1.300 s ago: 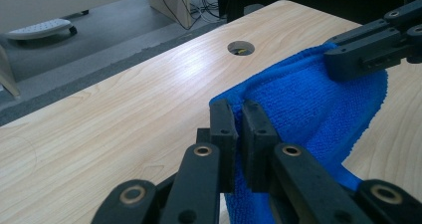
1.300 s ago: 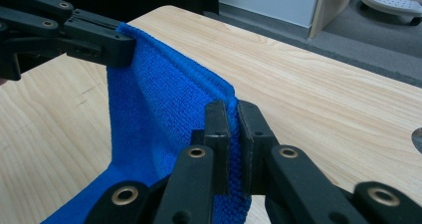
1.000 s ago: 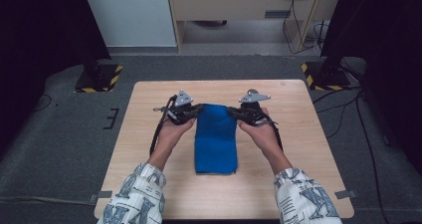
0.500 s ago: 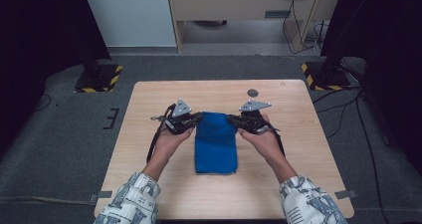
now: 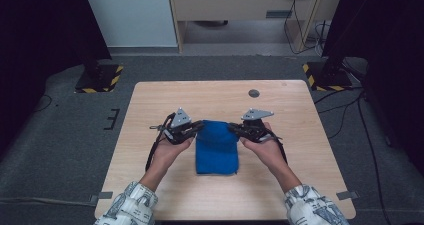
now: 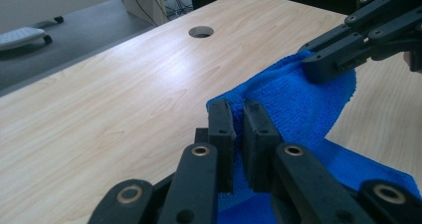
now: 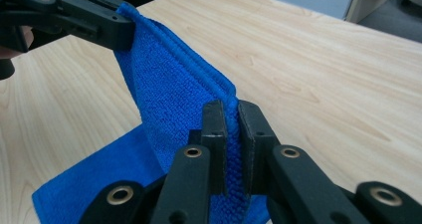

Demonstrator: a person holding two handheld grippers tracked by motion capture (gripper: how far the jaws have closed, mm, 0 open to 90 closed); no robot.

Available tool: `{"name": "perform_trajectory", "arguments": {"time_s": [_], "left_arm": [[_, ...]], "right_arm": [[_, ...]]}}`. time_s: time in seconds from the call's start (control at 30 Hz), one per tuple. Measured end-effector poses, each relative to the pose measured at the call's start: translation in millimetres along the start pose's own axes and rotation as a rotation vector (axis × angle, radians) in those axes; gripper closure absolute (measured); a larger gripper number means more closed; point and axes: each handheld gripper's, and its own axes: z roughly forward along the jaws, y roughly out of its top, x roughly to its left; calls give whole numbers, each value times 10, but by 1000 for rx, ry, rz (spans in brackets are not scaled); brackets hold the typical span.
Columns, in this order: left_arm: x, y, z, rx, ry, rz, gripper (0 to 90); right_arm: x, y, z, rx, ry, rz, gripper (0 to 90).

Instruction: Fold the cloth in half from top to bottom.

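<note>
A blue cloth (image 5: 216, 147) lies in the middle of a light wooden table (image 5: 150, 105). It is a soft, fuzzy towel. Its near part rests flat on the table. Its far edge is lifted up off the wood.

The left gripper (image 5: 196, 129) pinches the far left corner of the cloth. In the left gripper view, its two black jaws are squeezed tight on a fold of the blue cloth (image 6: 298, 104), with only the cloth between them. The right gripper (image 6: 318, 67) shows farther off there, biting the other corner.

The right gripper (image 5: 235, 128) pinches the far right corner. In the right gripper view, its jaws are also pressed close on the thick edge of the cloth (image 7: 169, 89). The left gripper (image 7: 117, 32) holds the far end of that same edge.

The edge of the cloth hangs between the two grippers like a little bridge, and the cloth drops down from it to the table.

A person's hands hold the grippers, one on each side of the cloth. The sleeves (image 5: 127, 205) have a pale pattern. A small round hole (image 5: 254, 93) sits in the table, well beyond the cloth. The floor (image 5: 65, 135) around the table is grey.
</note>
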Motion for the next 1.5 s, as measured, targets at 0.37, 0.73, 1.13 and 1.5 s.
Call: {"name": "perform_trajectory", "arguments": {"time_s": [0.37,0.73,1.13,1.5], "left_arm": [[-71,-170,16,18,-21,-6,833],[-108,-297,-20,20,-33,-20,833],[-179,-462,-48,43,-56,-29,811],[-295,-633,-167,69,-86,-28,735]], "right_arm": [[38,-148,-21,18,13,-1,826],[135,-258,19,39,24,-18,819],[254,-392,16,70,36,-40,785],[402,-550,-69,97,61,-76,739]]}}
